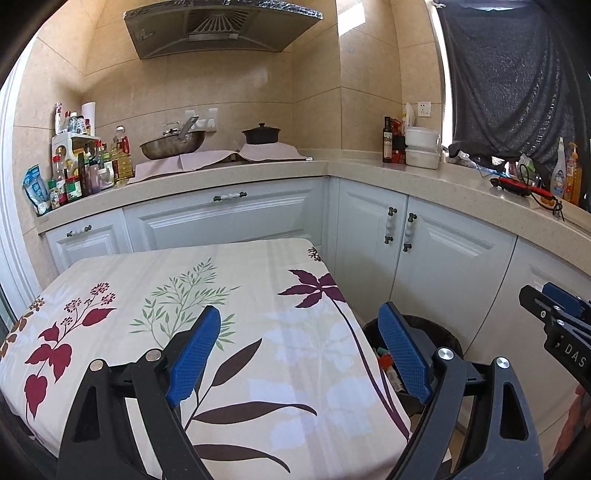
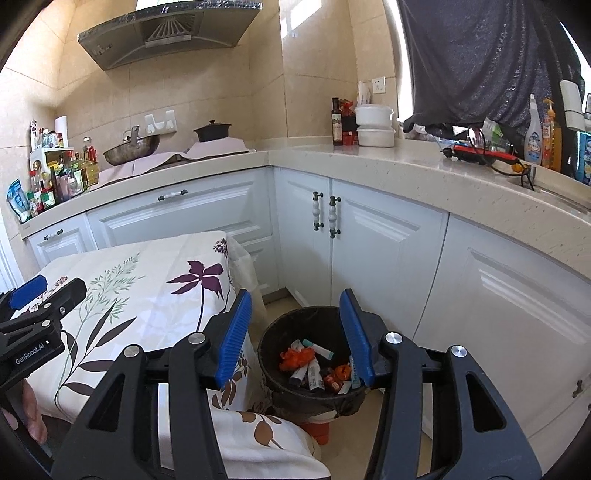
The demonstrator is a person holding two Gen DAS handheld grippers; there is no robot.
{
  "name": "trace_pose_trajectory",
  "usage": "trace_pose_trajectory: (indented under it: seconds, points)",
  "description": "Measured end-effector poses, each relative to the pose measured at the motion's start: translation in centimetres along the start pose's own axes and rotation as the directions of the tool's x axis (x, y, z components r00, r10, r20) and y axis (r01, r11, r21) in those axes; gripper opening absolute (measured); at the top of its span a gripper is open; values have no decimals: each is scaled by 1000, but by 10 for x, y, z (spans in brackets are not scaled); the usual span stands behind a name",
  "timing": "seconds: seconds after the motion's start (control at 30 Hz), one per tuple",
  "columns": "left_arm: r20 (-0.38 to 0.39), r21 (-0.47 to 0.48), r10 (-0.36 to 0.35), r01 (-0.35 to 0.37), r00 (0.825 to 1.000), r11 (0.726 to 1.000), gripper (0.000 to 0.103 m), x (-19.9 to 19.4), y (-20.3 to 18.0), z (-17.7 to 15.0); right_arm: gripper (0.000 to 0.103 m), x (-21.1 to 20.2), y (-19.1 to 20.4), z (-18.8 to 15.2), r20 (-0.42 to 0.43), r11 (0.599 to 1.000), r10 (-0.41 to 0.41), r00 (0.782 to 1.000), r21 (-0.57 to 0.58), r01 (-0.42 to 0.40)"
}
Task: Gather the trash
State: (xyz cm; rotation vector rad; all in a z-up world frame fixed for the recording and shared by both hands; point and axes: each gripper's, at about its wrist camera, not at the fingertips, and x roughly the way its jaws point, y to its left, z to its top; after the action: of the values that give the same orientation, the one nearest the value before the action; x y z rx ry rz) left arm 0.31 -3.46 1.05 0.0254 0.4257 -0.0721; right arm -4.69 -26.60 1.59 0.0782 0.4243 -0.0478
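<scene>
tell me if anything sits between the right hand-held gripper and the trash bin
Nothing visible does: the right hand-held gripper is open and empty, with the trash bin directly ahead below it, its mouth uncovered beside the cloth-covered table.

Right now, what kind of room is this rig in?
A home kitchen, most likely. A range hood hangs over a wok and a pot on the counter, with white cabinets below.
</scene>
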Motion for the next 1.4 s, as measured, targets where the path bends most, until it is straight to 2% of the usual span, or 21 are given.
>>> trace_pose_trajectory:
  seconds: [1.4]
  points:
    - [-3, -6, -6, 6, 1000, 1000, 85, -2, 2, -2, 49, -1, -5, -3, 6, 1000, -7, 1000, 4, 7]
